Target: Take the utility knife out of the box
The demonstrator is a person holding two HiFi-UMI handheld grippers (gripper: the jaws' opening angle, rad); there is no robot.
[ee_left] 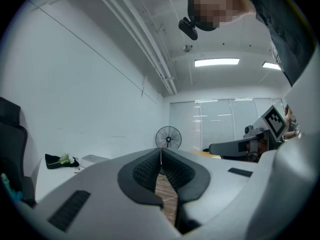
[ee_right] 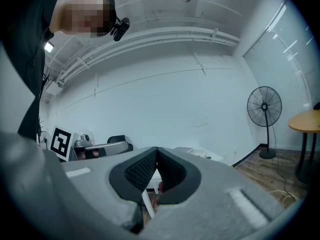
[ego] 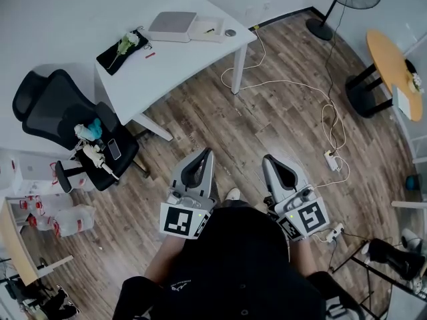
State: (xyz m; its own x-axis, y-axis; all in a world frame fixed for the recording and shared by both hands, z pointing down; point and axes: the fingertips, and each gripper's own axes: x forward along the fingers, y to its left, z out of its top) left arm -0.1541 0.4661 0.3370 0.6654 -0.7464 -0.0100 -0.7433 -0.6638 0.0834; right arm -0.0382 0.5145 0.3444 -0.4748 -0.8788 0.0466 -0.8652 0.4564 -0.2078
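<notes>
Approach step: left gripper [ego: 204,155] and right gripper [ego: 269,160] both closed on nothing, grey box [ego: 172,26] on worktop [ego: 180,69] well ahead; next needs closing in and opening a gripper.

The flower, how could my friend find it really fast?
Find the white table at the top of the head view. A black cloth lies on its left end, and the flower rests on that cloth. It is the only green and white thing on the table.

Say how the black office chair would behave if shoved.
The office chair probably rolls rather than tips: a wheeled base seems to show beneath it, on smooth wood floor. The loose items on its seat may slide off.
</notes>
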